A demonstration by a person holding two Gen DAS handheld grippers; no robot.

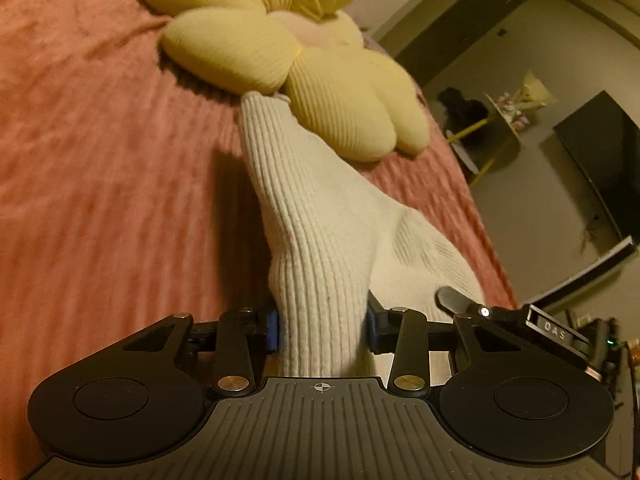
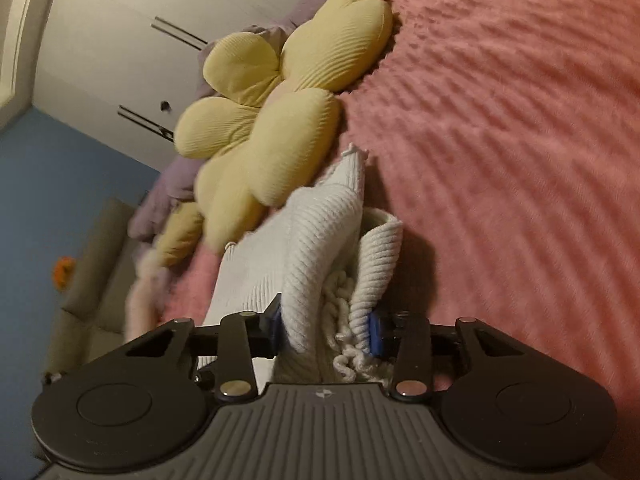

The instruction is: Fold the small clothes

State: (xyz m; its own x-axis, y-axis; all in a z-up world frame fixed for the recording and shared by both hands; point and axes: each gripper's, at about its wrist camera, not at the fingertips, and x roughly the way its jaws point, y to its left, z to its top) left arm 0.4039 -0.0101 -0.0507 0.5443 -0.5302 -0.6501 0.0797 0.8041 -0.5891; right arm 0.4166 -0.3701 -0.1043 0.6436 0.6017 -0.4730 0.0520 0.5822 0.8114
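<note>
From the left wrist view, I cannot see the pads of the left hand-held gripper in full: the white ribbed sock covers their inner faces. The sock's lower end is hidden behind the gripper body. The yellow flower cushion, beyond the sock, is cut off by the top edge. Small items on the stand right of the cushion are too small to identify.

From the right wrist view, the bunched sock conceals the gap of the right hand-held gripper. I cannot resolve the blurred orange object far left of the cushion. The pink bed cover is motion-blurred.
</note>
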